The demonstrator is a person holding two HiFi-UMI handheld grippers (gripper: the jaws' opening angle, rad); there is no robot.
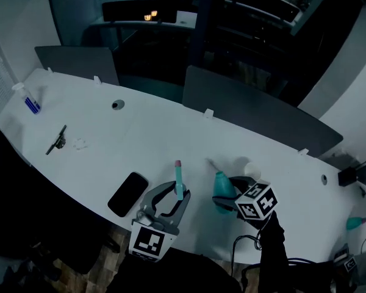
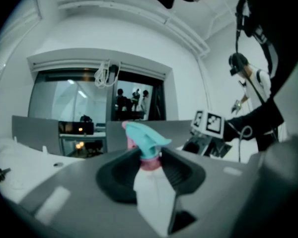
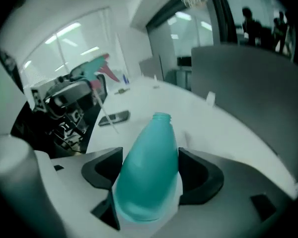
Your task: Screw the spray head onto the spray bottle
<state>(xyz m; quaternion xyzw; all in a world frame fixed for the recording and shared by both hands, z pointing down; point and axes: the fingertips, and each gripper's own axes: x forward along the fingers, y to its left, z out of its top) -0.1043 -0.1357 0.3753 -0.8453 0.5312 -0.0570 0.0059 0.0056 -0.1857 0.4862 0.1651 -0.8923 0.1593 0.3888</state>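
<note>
Currently we're clamping the left gripper (image 1: 178, 194) on the spray head (image 1: 179, 177) at its collar, over the near edge of the table (image 1: 146, 133), and straddling the spray bottle (image 1: 221, 191) just right of it with the right gripper (image 1: 230, 195), jaws wide and seemingly unclamped, leaving its open neck free for threading.

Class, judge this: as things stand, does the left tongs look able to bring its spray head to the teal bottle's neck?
Probably yes. The left tongs clamp the spray head. The bottle has its neck uncapped, and the right tongs straddle only its body, leaving the neck clear.
</note>
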